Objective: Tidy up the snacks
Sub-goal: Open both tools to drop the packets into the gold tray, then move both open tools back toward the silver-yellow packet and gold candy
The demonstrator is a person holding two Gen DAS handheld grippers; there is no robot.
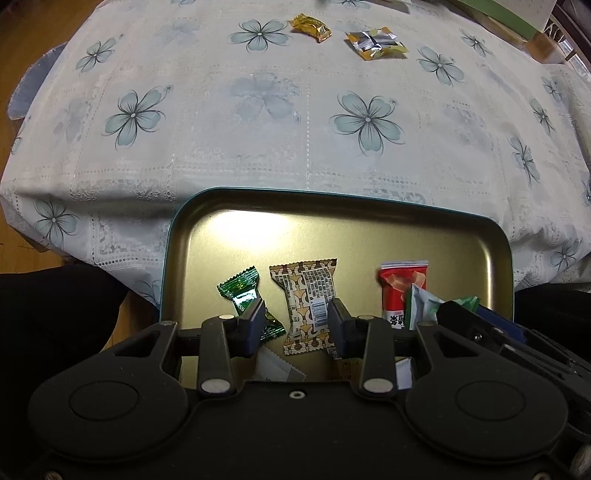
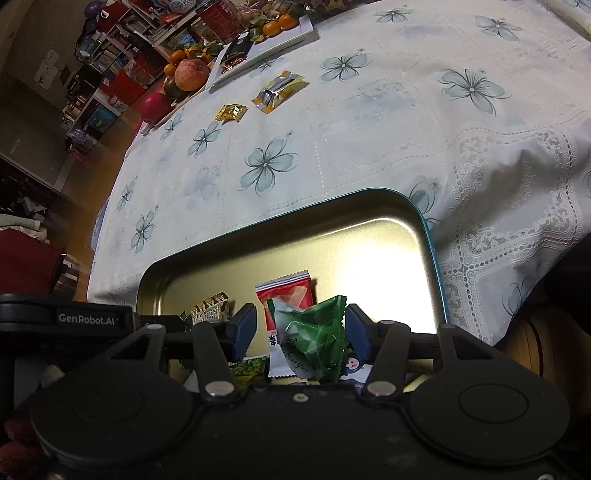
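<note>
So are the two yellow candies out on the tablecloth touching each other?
Apart. The left wrist view shows bare tablecloth between the small gold candy and the yellow-and-silver packet.

The near end of the tin tray (image 1: 173, 236) is hidden behind the left tongs (image 1: 295, 325). A white packet (image 1: 275, 365) there shows only a corner. In the right view, a cartoon-printed packet (image 2: 354, 365) is mostly covered by the green wrapper (image 2: 314, 343). Shelf clutter (image 2: 110, 59) is too small to identify.
</note>
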